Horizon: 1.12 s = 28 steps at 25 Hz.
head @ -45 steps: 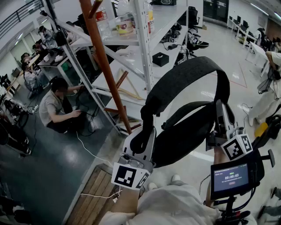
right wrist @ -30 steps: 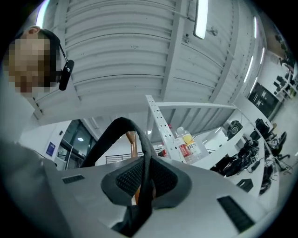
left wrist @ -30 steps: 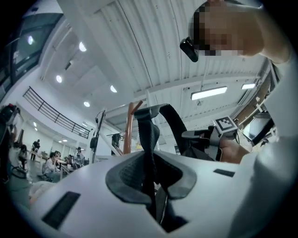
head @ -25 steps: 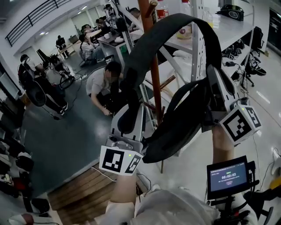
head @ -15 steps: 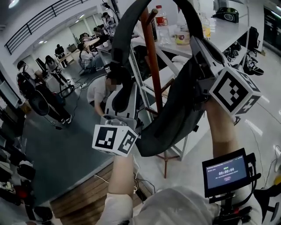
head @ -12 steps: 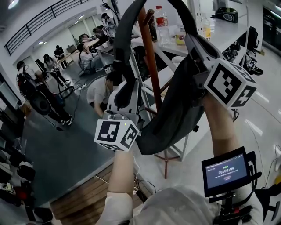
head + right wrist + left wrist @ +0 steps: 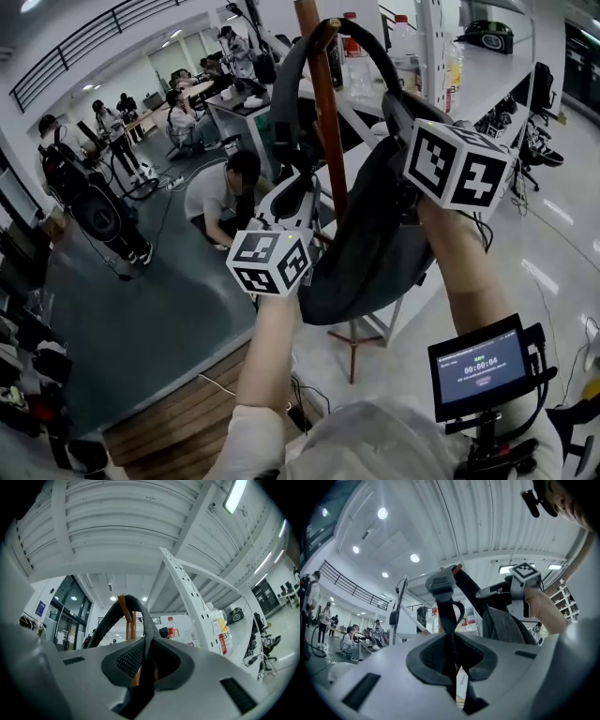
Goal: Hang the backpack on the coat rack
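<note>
A dark grey backpack (image 7: 361, 248) hangs in the air between my two grippers, right in front of the brown wooden coat rack pole (image 7: 325, 131). Its black shoulder strap (image 7: 286, 84) arches up and loops around the pole's top peg (image 7: 323, 33). My left gripper (image 7: 298, 187) is shut on the strap's left side, where the strap (image 7: 451, 616) runs up from the jaws (image 7: 451, 656). My right gripper (image 7: 394, 108) is shut on the right side; its own view shows the strap (image 7: 143, 620) pinched between the pads, arching over the orange pole (image 7: 124, 616).
White metal shelving (image 7: 436, 47) with bottles stands just behind the rack. A person (image 7: 225, 192) crouches on the dark floor to the left, and others sit at desks further back. A wooden pallet (image 7: 187, 412) lies below, and a small screen (image 7: 478, 366) sits at my right wrist.
Both grippers carried the backpack forward and closer to the rack. The strap loop, earlier held in front of the pole, now arches around its top peg.
</note>
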Motion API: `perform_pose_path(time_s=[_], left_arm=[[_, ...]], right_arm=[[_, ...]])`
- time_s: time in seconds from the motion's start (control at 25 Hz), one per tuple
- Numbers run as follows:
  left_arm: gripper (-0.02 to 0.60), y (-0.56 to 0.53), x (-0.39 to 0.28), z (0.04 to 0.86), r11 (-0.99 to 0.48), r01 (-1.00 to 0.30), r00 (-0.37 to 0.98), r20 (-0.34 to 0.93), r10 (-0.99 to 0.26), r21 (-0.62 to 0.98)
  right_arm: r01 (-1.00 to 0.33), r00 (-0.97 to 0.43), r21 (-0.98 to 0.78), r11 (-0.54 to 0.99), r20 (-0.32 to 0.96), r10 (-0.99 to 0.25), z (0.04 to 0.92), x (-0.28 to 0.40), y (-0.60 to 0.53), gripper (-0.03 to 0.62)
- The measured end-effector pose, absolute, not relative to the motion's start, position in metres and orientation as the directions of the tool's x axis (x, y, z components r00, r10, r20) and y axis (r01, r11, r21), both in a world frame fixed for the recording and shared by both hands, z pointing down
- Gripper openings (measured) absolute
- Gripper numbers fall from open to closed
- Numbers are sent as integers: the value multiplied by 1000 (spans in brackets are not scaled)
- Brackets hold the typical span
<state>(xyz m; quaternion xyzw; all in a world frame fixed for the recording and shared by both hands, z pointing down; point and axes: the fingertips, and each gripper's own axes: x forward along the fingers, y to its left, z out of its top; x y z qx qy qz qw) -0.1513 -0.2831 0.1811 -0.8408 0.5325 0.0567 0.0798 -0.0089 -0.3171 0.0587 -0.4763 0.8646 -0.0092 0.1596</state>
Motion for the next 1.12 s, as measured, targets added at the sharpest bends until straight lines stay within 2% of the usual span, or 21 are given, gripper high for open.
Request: perform_pose_path(time_s=[0.16,0.32,0.48,0.68,0.88,1.04,1.12], left_arm=[[46,-290,-140,213,-413,-902,427,-127,-895,-125],[46,-285,-136,216,-374,-908,405,-175,-897,-187],[48,-282,-135,221,-412,-894,444,-224,-868,-176],[48,-279,-132,224,-399,-896,439,-261,-860,-192],[48,-281,-147,244,-465,-875,484,-245,-840,-134],[48,-239,-170,241,-474,-880,451,-338,-826,-15],[51,-215,-157,237,-484,-873,472,-350,-809,-58]], right_arm=[[-833,-495,-134,537,-253,-831,83,-20,-316,54],[-868,-461,-33,496,-322,-827,87,-22,-304,54],[-897,-432,98,430,-391,-813,93,-30,-298,54],[-910,-410,134,393,-441,-799,96,-31,-297,54],[-932,-363,180,316,-481,-798,103,-33,-309,55],[-933,-359,199,298,-487,-796,108,-33,-315,55],[-929,-370,218,300,-481,-795,109,-35,-314,55]])
